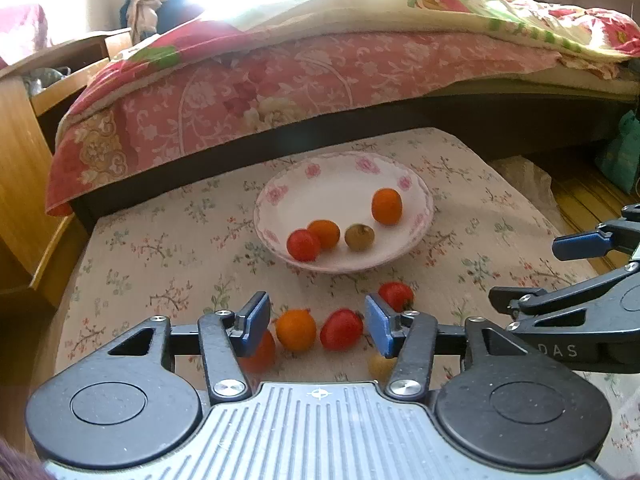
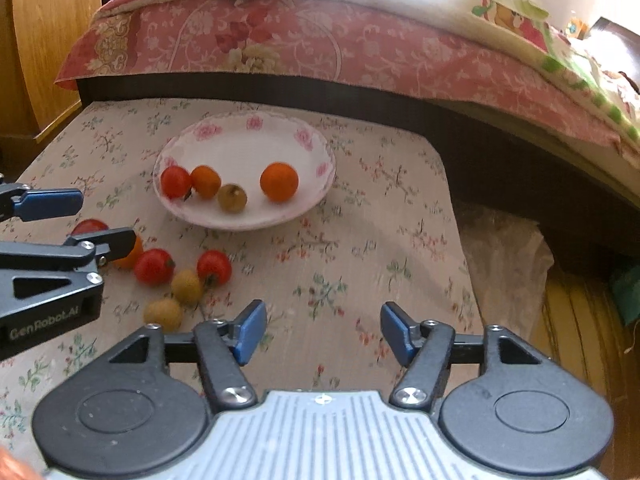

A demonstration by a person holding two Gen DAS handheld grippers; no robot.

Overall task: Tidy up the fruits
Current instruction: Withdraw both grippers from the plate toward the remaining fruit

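A white plate with pink flowers holds a red tomato, two orange fruits and a brownish longan. Loose fruit lies in front of it on the floral cloth. My left gripper is open above the cloth, with an orange fruit and a red tomato seen between its blue pads, neither touched. Another tomato lies just beyond its right finger. My right gripper is open over bare cloth with nothing between its pads. Two longans lie to its left.
The floral cloth covers a low table that ends to the right at a plastic bag and wooden floor. A bed with a pink cover runs behind the table. A wooden cabinet stands on the left.
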